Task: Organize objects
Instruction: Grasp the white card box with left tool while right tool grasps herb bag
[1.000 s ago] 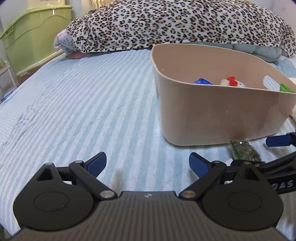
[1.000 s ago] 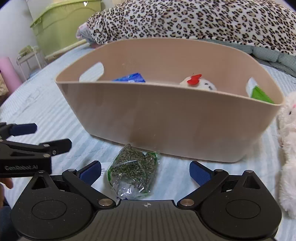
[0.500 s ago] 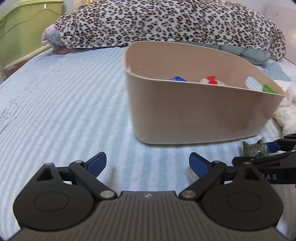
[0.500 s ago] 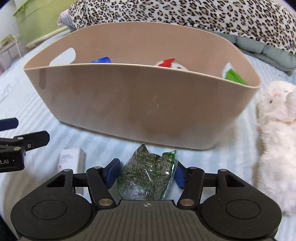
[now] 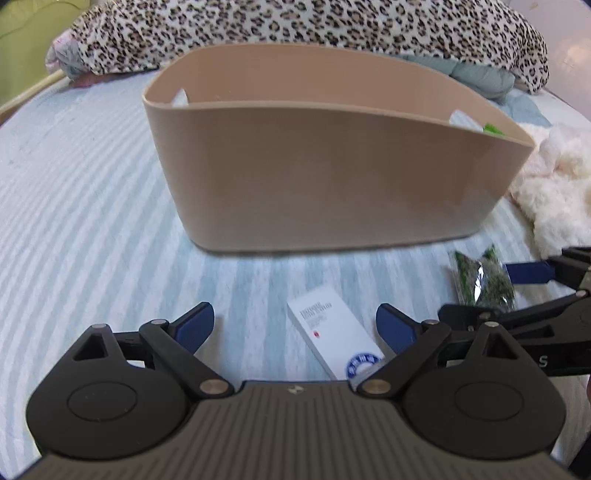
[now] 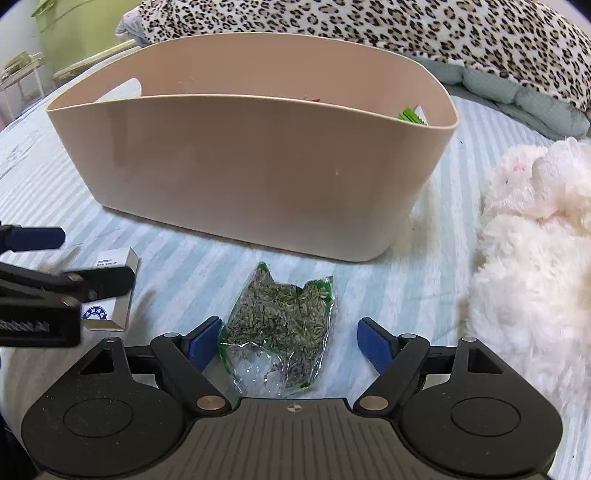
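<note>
A beige plastic basket (image 5: pixel 332 177) stands on the striped bed; it also shows in the right wrist view (image 6: pixel 251 173). A clear bag of green dried herbs (image 6: pixel 280 325) lies on the sheet in front of it, between the open fingers of my right gripper (image 6: pixel 288 341). The left finger touches its edge. The bag also shows in the left wrist view (image 5: pixel 480 275). A small white box (image 5: pixel 332 332) lies between the open fingers of my left gripper (image 5: pixel 295 325); it also shows in the right wrist view (image 6: pixel 110 291). The green packet (image 6: pixel 412 116) sits inside the basket.
A white plush toy (image 6: pixel 528 251) lies right of the basket. A leopard-print blanket (image 5: pixel 295 26) is heaped behind the basket. A green storage bin (image 6: pixel 74 26) stands at the far left beside the bed.
My right gripper, shut on the herb bag half a second ago, has opened and the bag lies on the sheet. My left gripper has swung right and lower, so the white box is between its fingers.
</note>
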Demonstrator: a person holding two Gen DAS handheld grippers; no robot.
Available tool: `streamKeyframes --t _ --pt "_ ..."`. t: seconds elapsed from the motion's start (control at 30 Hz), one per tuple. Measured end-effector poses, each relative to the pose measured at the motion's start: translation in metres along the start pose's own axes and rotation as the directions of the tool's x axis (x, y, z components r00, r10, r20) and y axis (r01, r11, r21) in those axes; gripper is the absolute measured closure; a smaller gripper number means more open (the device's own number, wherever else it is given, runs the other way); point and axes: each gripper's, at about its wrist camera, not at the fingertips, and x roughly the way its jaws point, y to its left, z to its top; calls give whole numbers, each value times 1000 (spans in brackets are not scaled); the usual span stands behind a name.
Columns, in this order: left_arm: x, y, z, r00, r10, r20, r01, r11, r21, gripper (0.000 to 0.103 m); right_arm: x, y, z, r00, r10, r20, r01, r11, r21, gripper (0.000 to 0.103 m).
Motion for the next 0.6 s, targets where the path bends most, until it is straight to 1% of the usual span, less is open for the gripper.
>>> streamKeyframes --t 0.03,0.07,0.1,0.13,0.17,0.2,0.23,0.27,0.3,0.33,0.37,0.5,0.6 --pt "1 0 -1 1000 -14 -10 14 1000 -6 11 1 0 -1 1000 2 3 -2 1000 -2 23" --pt "2 0 -2 1000 -23 -18 22 1000 -11 16 0 0 -3 1000 4 7 -4 1000 -4 22" --pt "3 0 -3 999 -27 -27 26 1000 -16 22 0 -1 -5 1000 7 11 -7 1000 -5 22" --pt "5 -1 -3 999 -26 -32 25 1000 -17 25 0 -2 -6 1000 10 14 -10 1000 -6 24" --pt "5 -1 -3 999 -20 -33 20 1000 -17 31 0 -2 -7 1000 16 17 -16 1000 -6 28" --pt "5 -2 -2 999 -16 -30 16 1000 -13 37 -1 -2 -7 1000 22 20 -22 1000 -6 30" --pt "5 -3 -2 999 -20 -26 20 1000 -9 41 -1 -2 -7 999 25 24 -25 1000 -7 36" --pt "5 -4 -1 999 -28 -26 28 1000 -6 51 -2 -2 -7 999 26 29 -25 1000 -9 40" --pt "4 -5 0 999 -37 -28 37 999 -1 63 -3 -1 -8 999 28 34 -28 1000 -12 43" --pt "3 -6 1 999 -45 -31 45 999 5 68 -3 0 -9 999 31 39 -30 999 -15 46" --pt "2 -7 2 998 -51 -32 51 999 12 70 -4 1 -9 999 28 43 -27 999 -20 48" --pt "-4 -10 1 998 -55 -2 55 998 43 70 -9 8 -10 998 21 60 -18 998 -52 51" --pt "-14 -9 0 998 -65 22 64 997 46 70 -20 10 -11 996 34 78 -29 998 -62 51"
